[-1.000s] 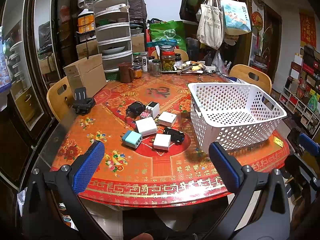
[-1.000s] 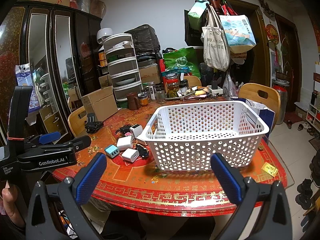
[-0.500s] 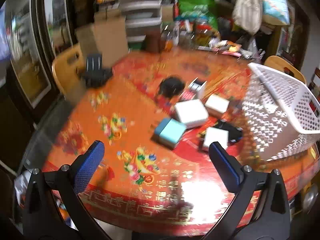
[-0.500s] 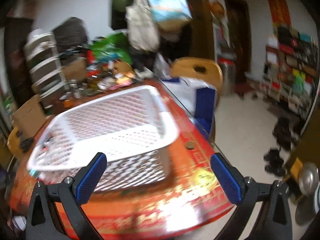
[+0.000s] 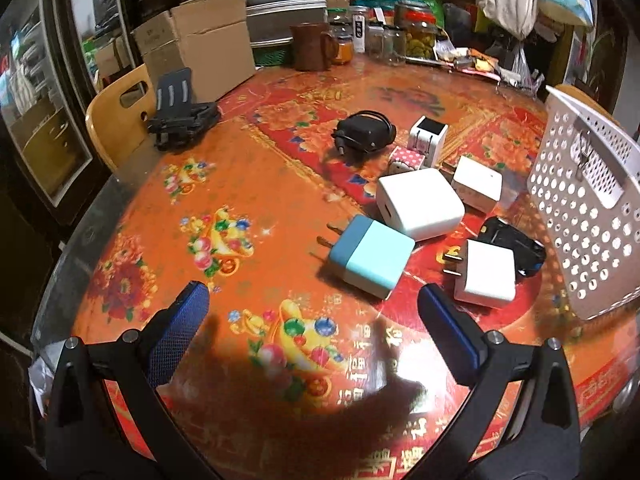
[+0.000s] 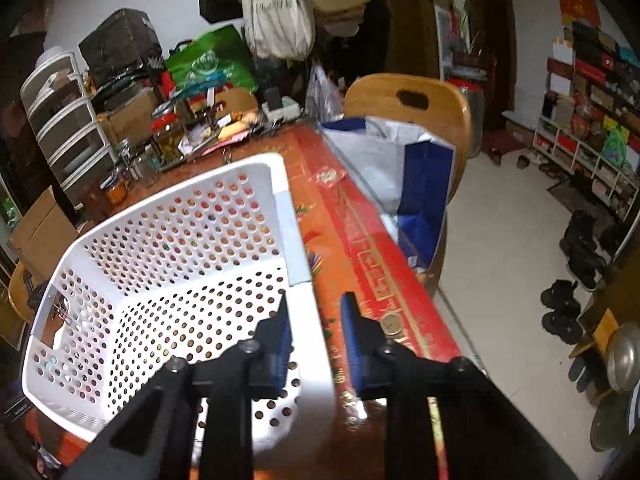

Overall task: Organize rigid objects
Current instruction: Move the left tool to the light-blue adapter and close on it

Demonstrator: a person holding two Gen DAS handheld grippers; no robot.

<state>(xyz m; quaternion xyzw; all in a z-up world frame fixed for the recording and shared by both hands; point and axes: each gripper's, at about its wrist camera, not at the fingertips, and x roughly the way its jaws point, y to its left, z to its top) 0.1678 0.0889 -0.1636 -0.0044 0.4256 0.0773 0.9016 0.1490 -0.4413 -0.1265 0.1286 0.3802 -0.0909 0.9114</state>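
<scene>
1. Task items: chargers lay grouped on the red-orange patterned round tabletop (image 5: 248, 152), twd its right side, just left of the white perforated plastic basket (image 5: 588, 216).
- Two-tone blue/teal cube charger (image 5: 370, 260): nearest the front edge of the group, prongs pointing left, flat on the top.
- Large white rectangular charger (image 5: 420, 204): just behind it, touching or nearly so; cannot tell which.
- White charger w/ metal prongs (image 5: 486, 276): right of the teal unit, beside a black adapter (image 5: 514, 244) that sat close to the basket wall.
- Small white box-shaped charger (image 5: 478, 184), white upright folding-prong charger (image 5: 428, 140) and a small red polka-dot plug (image 5: 406, 160): farther back.
- Black adapter w/ coiled cable (image 5: 364, 136): rearmost of the group, twd the centre.

2. Left gripper (image 5: 312, 312): blue-padded fingers spread wide, released, nothing between them. Hovered over the front edge, aimed at the teal charger; its shadow fell on the top below.

3. Right gripper (image 6: 314, 320): jaws were closing on the basket's right side wall, one finger inside the basket, one outside, pads abt against the plastic. Basket (image 6: 176, 248) stood at the right edge of the tabletop, interior bare.

4. Surroundings: black folding phone stand (image 5: 180, 116) near the left edge; cardboard box (image 5: 200, 48), brown mug (image 5: 310, 46) and glass jars (image 5: 418, 30) along the far edge. Wooden chair w/ blue-white bag (image 6: 404, 172) stood beyond the right edge.
</scene>
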